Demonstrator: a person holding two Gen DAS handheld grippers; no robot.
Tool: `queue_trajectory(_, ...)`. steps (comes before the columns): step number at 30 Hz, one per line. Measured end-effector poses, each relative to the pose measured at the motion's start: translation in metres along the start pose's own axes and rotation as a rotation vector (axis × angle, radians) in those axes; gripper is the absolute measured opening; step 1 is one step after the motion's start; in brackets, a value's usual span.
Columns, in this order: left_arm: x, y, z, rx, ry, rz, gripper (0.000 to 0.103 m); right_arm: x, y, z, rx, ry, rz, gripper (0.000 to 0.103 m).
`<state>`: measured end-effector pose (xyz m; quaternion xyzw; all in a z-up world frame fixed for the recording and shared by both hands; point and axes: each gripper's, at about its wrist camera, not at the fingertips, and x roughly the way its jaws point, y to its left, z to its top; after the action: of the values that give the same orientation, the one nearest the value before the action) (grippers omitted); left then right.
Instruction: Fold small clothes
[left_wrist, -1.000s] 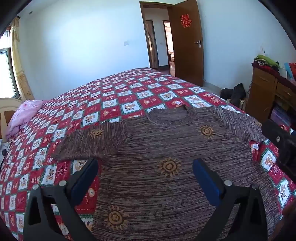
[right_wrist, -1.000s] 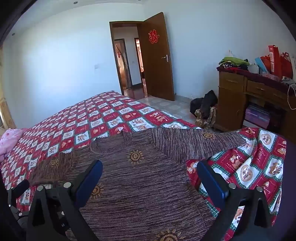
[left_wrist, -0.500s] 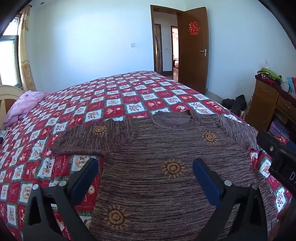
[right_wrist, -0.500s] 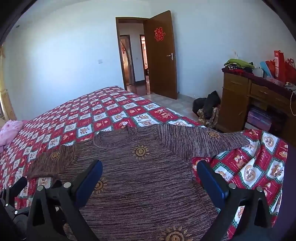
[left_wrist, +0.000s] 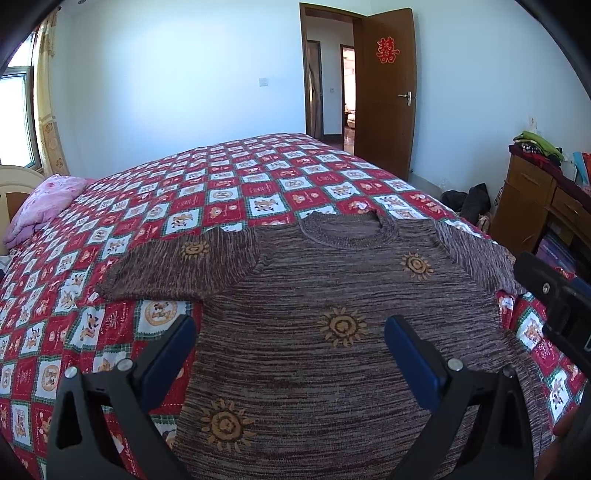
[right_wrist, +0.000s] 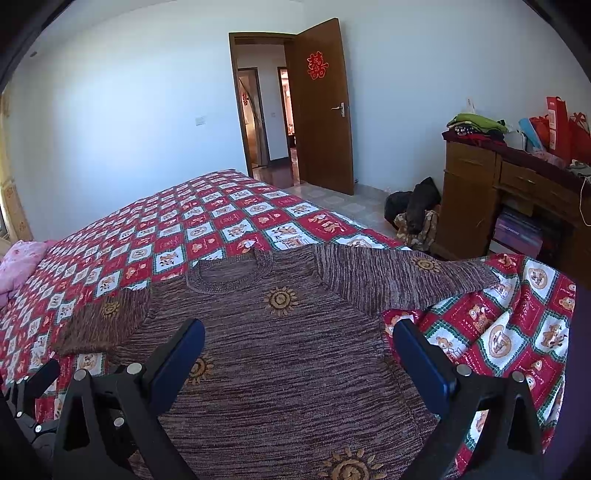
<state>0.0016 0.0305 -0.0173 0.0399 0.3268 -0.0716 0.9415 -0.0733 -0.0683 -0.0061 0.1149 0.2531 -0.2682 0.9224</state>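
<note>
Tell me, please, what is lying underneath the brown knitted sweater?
The sweater lies spread flat on the red checked bedspread, which shows all around it. Whatever sits directly beneath the knit is covered, so nothing else can be confirmed there.

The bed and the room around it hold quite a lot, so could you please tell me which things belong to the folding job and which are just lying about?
Belongs to the job:
brown sweater, spread flat
left gripper, open
right gripper, open
patterned bedspread, the work surface

Just lying about:
pink pillow
wooden desk
folded clothes on the desk
dark bags on the floor
</note>
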Motion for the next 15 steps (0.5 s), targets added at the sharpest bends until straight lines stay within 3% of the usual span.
queue_trajectory(15,0.0016,0.0036,-0.0009,-0.01,0.012,-0.001,0.103,0.0019,-0.0007,-0.0028,0.003,0.014,0.004,0.102)
